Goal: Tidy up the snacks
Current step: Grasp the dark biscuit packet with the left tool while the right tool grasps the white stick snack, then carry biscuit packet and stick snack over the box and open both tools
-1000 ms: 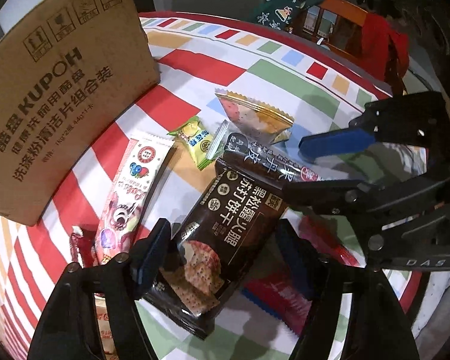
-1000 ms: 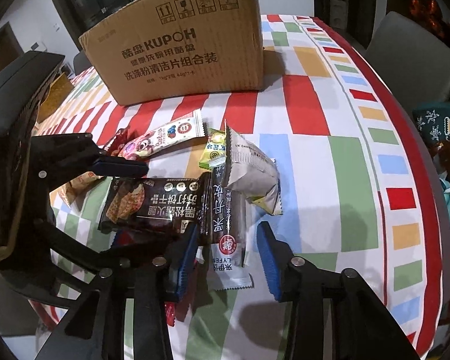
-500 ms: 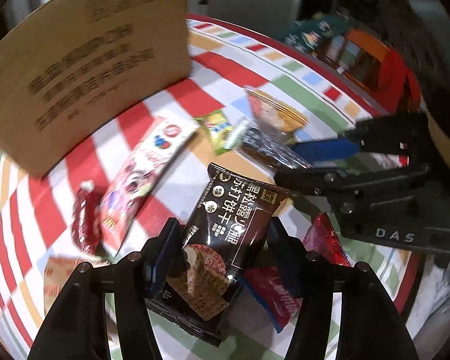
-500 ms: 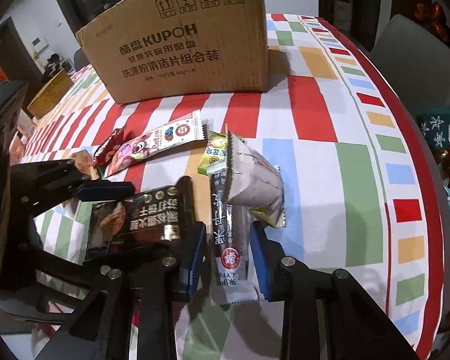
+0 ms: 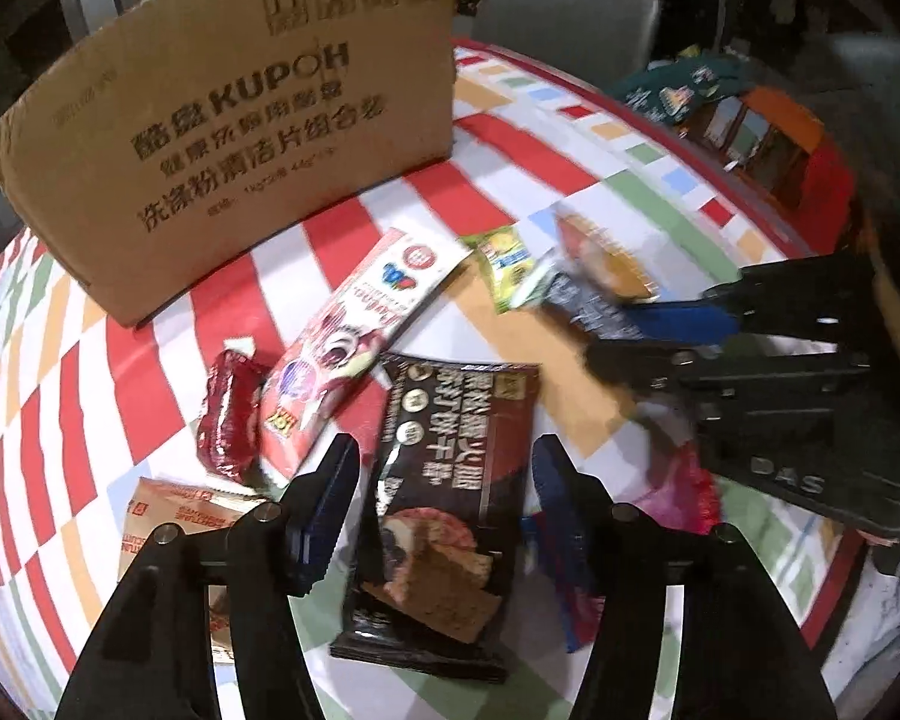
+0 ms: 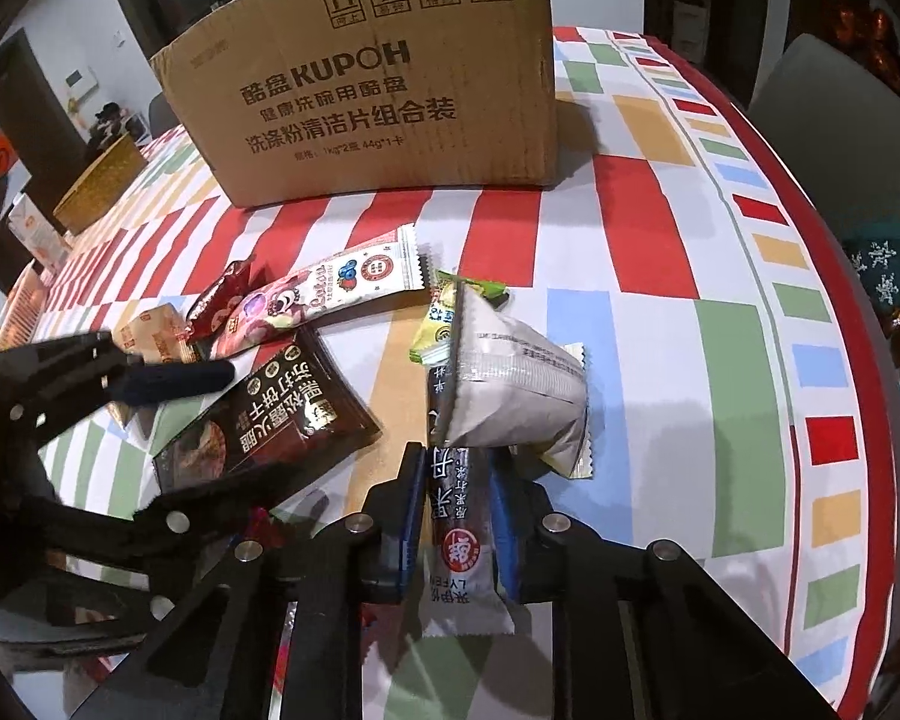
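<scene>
The right tool (image 6: 457, 516), pinching the slim dark stick packet (image 6: 457, 510), should lift gently while the half-open left tool (image 5: 441, 495) squares over the black cracker pouch (image 5: 444, 504).

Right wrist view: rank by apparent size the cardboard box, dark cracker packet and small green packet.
1. Cardboard box, largest by far.
2. Dark cracker packet, though nearer the camera.
3. Green packet, smallest; partly hidden behind a grey pouch.

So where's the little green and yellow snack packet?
In the right wrist view the green and yellow packet lies mid-table, in front of the cardboard box, between the long pink-and-white snack bar and the grey pouch, partly tucked under the pouch.
</scene>
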Available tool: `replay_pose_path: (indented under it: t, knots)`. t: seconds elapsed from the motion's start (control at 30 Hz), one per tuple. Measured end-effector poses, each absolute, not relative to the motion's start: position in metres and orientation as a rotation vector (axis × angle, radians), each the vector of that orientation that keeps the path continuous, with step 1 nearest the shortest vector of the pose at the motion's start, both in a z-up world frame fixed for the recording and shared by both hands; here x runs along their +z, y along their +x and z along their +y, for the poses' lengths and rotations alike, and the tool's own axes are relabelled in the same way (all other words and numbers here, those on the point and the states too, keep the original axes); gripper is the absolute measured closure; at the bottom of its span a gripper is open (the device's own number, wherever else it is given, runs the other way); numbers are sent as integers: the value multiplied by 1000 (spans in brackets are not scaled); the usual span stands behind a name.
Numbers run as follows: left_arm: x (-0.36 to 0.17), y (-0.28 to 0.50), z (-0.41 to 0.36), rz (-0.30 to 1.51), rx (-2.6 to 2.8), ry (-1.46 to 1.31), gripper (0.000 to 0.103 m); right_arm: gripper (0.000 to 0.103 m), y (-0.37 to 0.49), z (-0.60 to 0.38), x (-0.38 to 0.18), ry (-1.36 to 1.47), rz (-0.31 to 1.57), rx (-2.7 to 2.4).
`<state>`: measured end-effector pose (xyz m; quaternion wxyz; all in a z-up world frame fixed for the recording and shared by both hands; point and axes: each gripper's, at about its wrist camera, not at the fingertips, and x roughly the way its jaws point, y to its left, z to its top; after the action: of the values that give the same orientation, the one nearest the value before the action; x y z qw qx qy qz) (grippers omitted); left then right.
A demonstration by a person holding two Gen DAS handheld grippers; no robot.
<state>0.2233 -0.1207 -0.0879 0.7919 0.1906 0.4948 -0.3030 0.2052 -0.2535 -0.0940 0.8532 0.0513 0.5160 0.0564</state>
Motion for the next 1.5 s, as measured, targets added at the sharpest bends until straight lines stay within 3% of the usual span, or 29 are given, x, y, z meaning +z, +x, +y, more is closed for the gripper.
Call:
replay_pose_path:
  t: [0.1, 0.23, 0.63, 1.5]
  knots:
    - [-98, 228, -121, 1099, -644, 406, 39, 83, 205, -251, -93, 99, 1079, 120]
    - [-98, 232, -116, 1094, -633, 333, 54, 85, 203, -247, -93, 94, 1068, 136]
    - [-52, 217, -96, 975, -568, 190, 54, 86, 193, -242, -66, 121, 1004, 170]
    - [96, 223, -75, 600, -441, 135, 54, 86, 206, -241, 73, 144, 650, 208]
